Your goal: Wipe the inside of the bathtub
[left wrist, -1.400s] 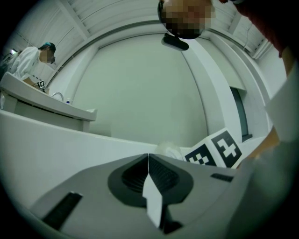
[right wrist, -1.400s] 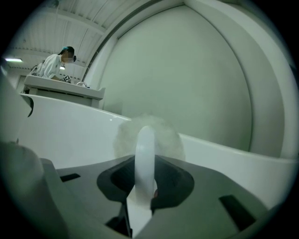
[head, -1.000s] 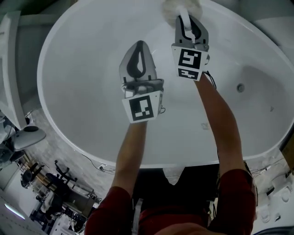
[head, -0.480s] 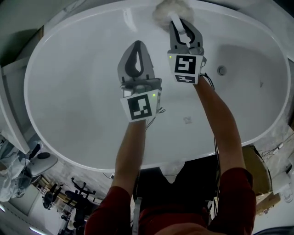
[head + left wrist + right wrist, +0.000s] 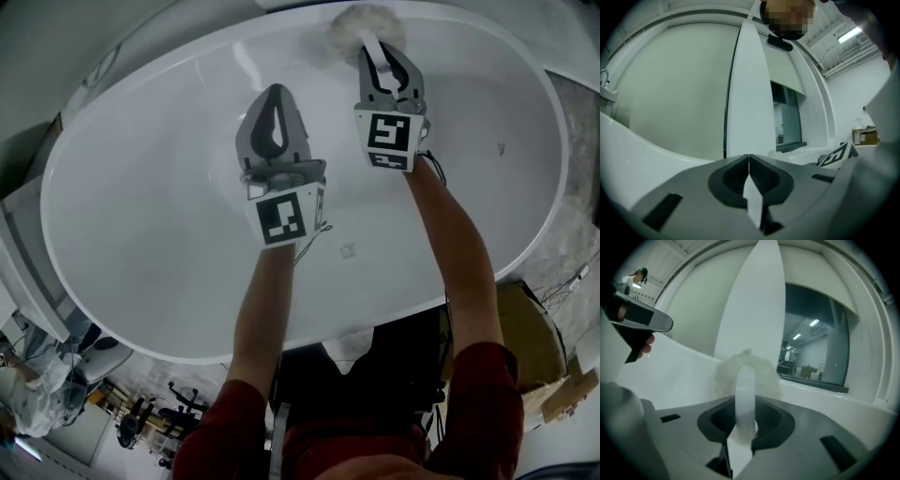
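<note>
Right claw (image 5: pixel 382 56), clamping a fluffy brush (image 5: pixel 361 22), has swept further along the bathtub's (image 5: pixel 141 206) top-centre wall; left claw (image 5: pixel 274 92) shut, empty.

Overhead plus two close views, bathtub (image 5: pixel 141 216) shared

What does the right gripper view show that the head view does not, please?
Only the right gripper view: a dark window beyond the bathtub rim and a distant person at upper left. Only the head view: the left gripper, shut and empty, both forearms, and the bathtub's whole oval. Both: the right gripper shut on the white handle of the fluffy pad at the far wall.
</note>
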Available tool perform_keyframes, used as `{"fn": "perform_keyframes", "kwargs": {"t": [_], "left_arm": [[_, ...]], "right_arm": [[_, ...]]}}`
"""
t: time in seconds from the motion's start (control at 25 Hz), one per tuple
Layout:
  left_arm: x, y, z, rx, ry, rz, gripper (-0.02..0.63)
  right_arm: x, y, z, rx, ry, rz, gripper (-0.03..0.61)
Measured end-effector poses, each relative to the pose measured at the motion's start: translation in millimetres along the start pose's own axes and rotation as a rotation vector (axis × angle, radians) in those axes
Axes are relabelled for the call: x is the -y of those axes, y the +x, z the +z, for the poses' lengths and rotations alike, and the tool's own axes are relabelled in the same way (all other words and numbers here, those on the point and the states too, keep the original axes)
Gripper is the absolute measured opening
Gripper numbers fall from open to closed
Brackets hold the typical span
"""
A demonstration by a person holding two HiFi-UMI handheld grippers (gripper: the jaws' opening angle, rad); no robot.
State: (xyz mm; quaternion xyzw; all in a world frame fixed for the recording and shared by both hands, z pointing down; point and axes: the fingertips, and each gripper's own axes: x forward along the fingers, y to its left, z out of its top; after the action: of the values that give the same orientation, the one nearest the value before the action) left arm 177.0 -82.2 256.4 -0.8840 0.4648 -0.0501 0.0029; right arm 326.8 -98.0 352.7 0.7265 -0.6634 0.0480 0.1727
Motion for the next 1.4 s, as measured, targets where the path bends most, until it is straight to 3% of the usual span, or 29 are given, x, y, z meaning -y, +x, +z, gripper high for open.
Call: {"fn": "perform_keyframes", "kwargs": {"t": [0.32, 0.6, 0.76, 1.04, 1.24, 1.4], "left_arm": [[95, 32, -6, -0.021, 0.003, -0.104, 0.017], [161, 50, -4, -0.017, 0.01, -0.172, 0.017], [168, 43, 5, -0.015, -0.005, -0.196, 0.017], [148, 30, 49, 0.0, -0.014, -0.185, 0.017], [119, 12, 87, -0.027, 0.0, -0.14, 0.017], [100, -9, 131, -0.017, 0.018, -0.092, 0.017]], "right_arm": [[145, -22, -56, -0.096, 0.126, -0.214, 0.094], [228, -58, -93, -0.159, 0.248, -0.372, 0.094], [228, -69, -99, -0.199, 0.241, -0.381, 0.093], [221, -80, -73, -0.212, 0.268, -0.383, 0.092], [198, -112, -23, -0.18, 0.327, -0.339, 0.094], [179, -146, 38, -0.14, 0.386, -0.283, 0.093]]}}
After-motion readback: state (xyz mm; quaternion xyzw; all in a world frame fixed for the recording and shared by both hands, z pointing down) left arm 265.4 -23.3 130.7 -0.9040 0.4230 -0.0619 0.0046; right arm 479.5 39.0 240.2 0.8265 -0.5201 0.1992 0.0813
